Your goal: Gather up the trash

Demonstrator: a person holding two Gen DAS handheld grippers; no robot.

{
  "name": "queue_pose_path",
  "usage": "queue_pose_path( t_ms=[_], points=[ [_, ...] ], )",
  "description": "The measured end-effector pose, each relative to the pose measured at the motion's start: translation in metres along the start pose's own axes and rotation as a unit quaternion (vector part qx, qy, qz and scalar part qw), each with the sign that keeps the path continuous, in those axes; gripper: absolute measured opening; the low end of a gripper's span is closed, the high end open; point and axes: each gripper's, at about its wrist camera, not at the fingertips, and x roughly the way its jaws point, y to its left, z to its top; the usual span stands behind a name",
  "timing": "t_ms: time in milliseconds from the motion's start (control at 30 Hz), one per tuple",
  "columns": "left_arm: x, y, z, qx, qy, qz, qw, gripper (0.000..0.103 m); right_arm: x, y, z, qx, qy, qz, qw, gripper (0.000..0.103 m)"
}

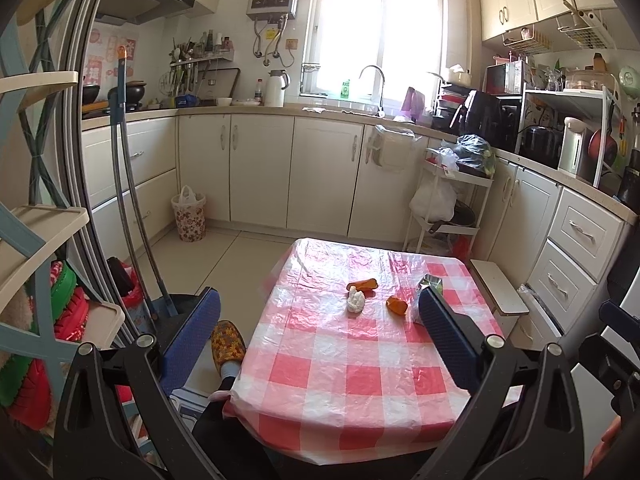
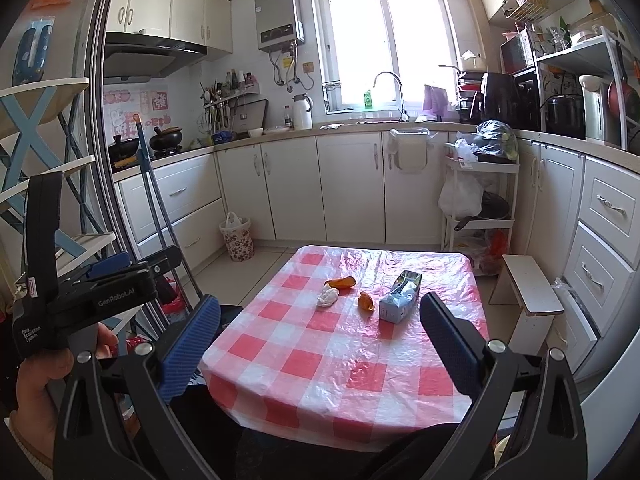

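Kitchen cabinets ring a low table (image 2: 320, 360) under a pink checked cloth, and both grippers, left (image 1: 320, 344) and right (image 2: 320, 340), hang released over its near edge, grasping nothing. Mid-table lie a tissue wad (image 2: 327, 295), two orange peels (image 2: 366, 301) (image 2: 341, 282) and, toward the right edge, a carton (image 2: 401, 297). Farther off, a floral bin (image 2: 239, 237) stands on the floor against the cabinets.

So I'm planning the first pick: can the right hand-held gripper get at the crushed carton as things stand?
Probably yes. The right hand-held gripper is open and empty, and the crushed carton lies on the checked tablecloth just ahead, with bare cloth between them and the orange peel off to its left.
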Motion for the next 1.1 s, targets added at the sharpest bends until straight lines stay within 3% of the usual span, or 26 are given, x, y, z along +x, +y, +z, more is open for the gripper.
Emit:
queue_pose_path(
  t_ms=[1100],
  points=[
    [0.0056,0.0022,-0.0042,-0.007,0.011,-0.003,0.9999,0.096,0.0091,0.0057,-0.0045,-0.010,0.010,0.025,1.000,0.096]
  ],
)
